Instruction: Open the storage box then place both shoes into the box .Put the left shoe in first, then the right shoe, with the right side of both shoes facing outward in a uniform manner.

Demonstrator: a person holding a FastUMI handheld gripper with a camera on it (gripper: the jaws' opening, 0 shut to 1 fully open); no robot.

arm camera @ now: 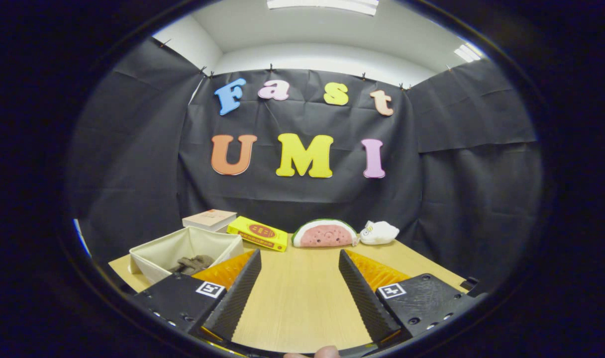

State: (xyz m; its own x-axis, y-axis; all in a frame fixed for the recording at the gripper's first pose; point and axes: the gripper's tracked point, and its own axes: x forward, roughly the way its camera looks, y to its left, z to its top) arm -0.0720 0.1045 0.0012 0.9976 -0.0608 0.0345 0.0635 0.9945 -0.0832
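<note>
- One gripper (298,271), fingers spread wide apart, nothing between them but bare wooden table (297,298) (holding nothing).
- One storage box (185,248), pale fabric, open-topped, sitting just beyond the left finger (233,298) at the table's near-left part; no lid visible on it, so I judge the opening step done or not needed.
- One dark brownish thing (193,263) lying low inside the box, against its nearer wall: likely a shoe, but too small and partly hidden behind the finger to say which one, or whether there are two.
- No other shoe seen on the table ahead, so I can't tell how far the placing has got.
- Two books at the back, just behind the box: one pale book (210,219), one yellow book (257,232) lying flat and touching or nearly touching its edge (clutter, probably distractors).
- One watermelon-slice plush (325,233) propped upright against the wall cloth, cut face toward the gripper.
- One white plush toy (378,232) just beside the slice.
- One fingertip (327,352) of the person at the bottom, between the gripper's finger bases.
</note>
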